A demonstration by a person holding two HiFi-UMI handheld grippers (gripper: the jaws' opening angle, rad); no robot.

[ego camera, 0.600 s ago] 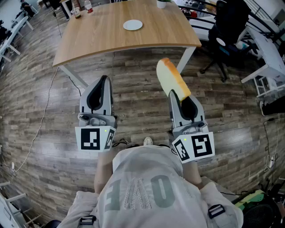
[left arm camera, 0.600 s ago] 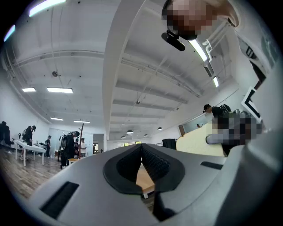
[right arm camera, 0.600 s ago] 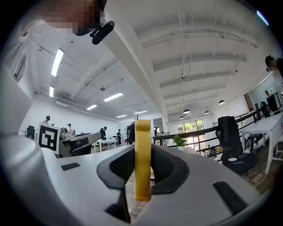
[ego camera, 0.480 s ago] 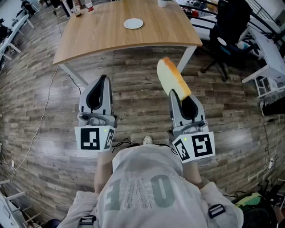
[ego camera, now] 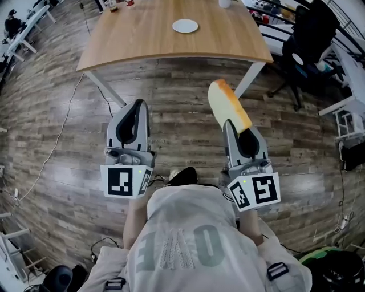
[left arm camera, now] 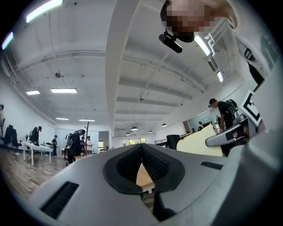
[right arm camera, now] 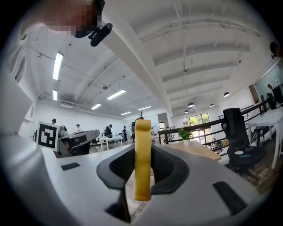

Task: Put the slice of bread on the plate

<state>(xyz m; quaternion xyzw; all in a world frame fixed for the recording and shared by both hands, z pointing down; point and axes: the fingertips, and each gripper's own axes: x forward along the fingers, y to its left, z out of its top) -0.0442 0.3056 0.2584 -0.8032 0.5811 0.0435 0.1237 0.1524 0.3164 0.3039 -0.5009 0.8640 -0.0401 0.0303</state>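
A small white plate (ego camera: 185,25) lies on the wooden table (ego camera: 142,45) at the top of the head view, far ahead of both grippers. My right gripper (ego camera: 235,126) is shut on a slice of bread (ego camera: 227,105), pale with a golden crust, which sticks forward and up out of the jaws over the floor. In the right gripper view the slice of bread (right arm camera: 142,132) stands edge-on between the pads (right arm camera: 121,165). My left gripper (ego camera: 134,111) is level beside it, shut and holding nothing. In the left gripper view its pads (left arm camera: 154,161) meet, with the table (left arm camera: 143,176) showing through the gap below.
A black office chair (ego camera: 311,34) stands right of the table. A white cup (ego camera: 225,3) and bottles (ego camera: 117,4) sit at the table's far edge. A cable (ego camera: 57,142) runs over the wooden floor at the left. White table legs (ego camera: 105,91) stand ahead.
The table and plate have slid right and lower in the head view and look a little nearer. Both grippers keep their pose, and the bread stays in the right one.
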